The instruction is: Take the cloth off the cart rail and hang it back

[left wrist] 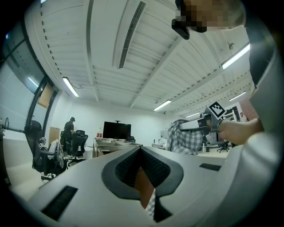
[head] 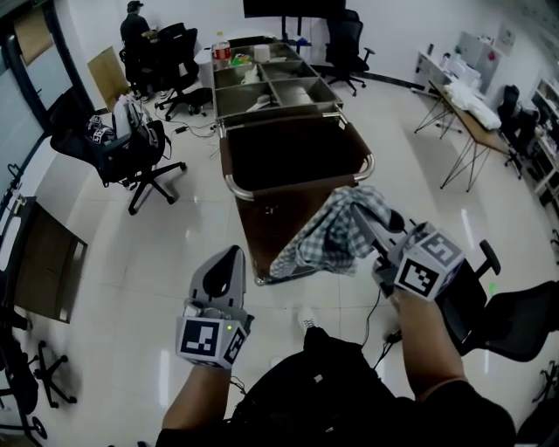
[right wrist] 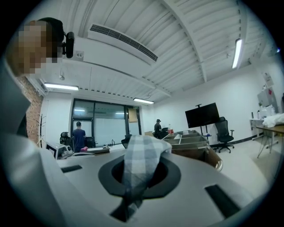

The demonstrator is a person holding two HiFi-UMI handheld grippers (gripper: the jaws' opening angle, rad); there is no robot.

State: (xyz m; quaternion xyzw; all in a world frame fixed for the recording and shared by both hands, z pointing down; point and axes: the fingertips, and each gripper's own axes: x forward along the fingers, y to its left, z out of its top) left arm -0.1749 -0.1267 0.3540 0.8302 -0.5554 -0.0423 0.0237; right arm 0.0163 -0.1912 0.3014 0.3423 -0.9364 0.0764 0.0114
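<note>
- Head view shows the checked cloth (head: 332, 234) off the rail (head: 240, 190) of the cart (head: 297, 153). It is bunched and hangs in the air before the cart's near end, toward its right corner.
- Right gripper view has the same cloth pinched between that gripper's jaws. One fold stands up above the tips and the rest trails down through the hollow behind them.
- The right gripper (head: 365, 218) is closed on the cloth's upper part. Its marker cube (head: 428, 264) sits at the end nearer the person.
- The cloth's top edge shows just below the rail's right stretch. Whether the two touch cannot be told.
- The left gripper (head: 229, 262) has its jaws together with nothing between them. It is held apart from the cloth, to its left and nearer the person.
- Left gripper view shows the right gripper and the dangling cloth off to the right.
- The cart is brown with a dark top, and the chrome rail bends round its near end.
- Beyond the cart stands a steel unit (head: 271, 87) divided into compartments, with a red-and-white container (head: 221, 52) at its far left corner.
- An office chair (head: 127, 140) laden with bags stands on the floor left of the cart.
- A second person (head: 135, 22) is at the far left of the room.
- A bench (head: 476, 122) with something white on it stands at the right.
</note>
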